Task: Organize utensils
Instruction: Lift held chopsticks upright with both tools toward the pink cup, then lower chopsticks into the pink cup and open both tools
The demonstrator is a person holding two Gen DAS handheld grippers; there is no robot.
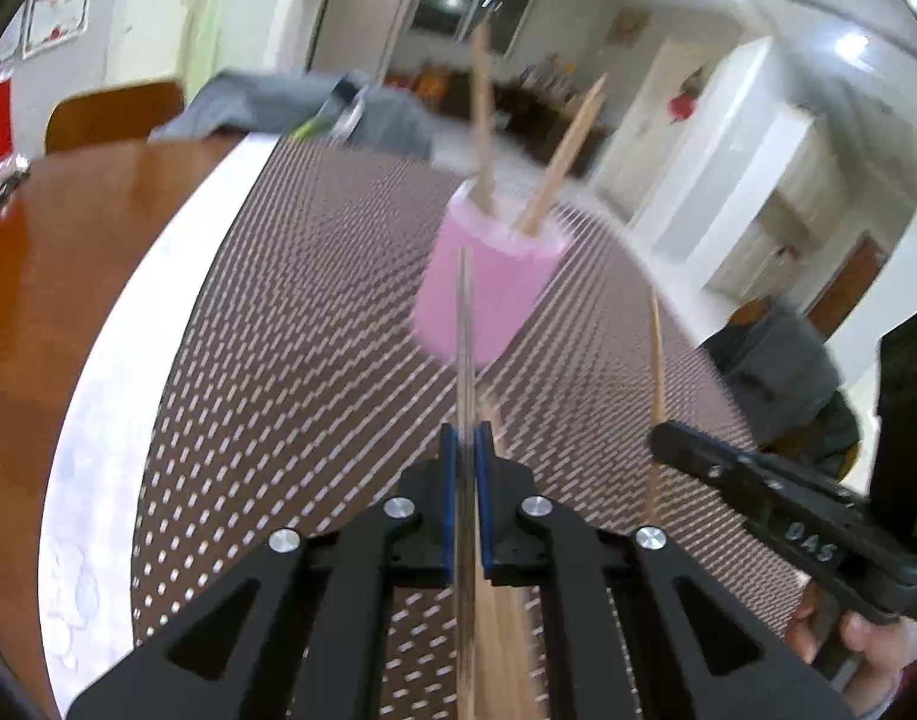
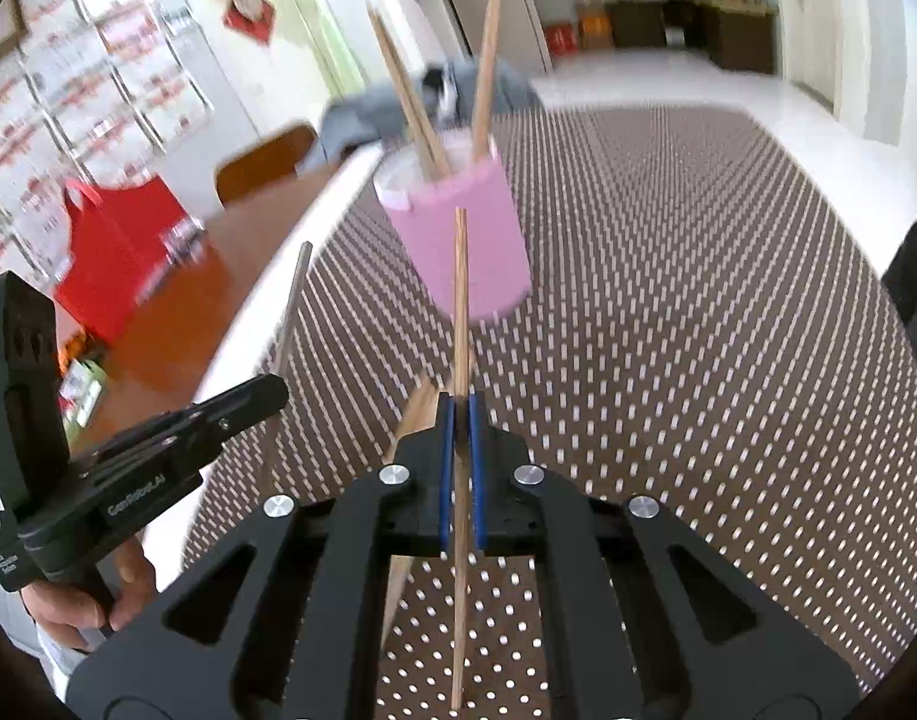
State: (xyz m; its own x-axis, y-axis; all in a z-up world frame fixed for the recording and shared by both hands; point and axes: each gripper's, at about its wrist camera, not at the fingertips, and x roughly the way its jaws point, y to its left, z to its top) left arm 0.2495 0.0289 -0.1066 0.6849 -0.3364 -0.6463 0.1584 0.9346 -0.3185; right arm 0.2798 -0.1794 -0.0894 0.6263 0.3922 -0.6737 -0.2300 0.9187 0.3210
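1. Left gripper (image 1: 466, 438): blue pads clamped on one chopstick (image 1: 466, 360), stick running up between the fingers.
2. Right gripper (image 2: 460, 414): pads clamped on a second stick (image 2: 460, 312), raised off the mat.
3. Pink cup (image 2: 467, 240) stands on the dotted mat (image 2: 698, 300), ahead of both grippers; several sticks lean inside.
4. More sticks lie on the mat below the jaws.

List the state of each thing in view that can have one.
Left gripper: shut on a chopstick.
Right gripper: shut on a chopstick.
Pink cup: upright on the dotted mat, holding wooden chopsticks.
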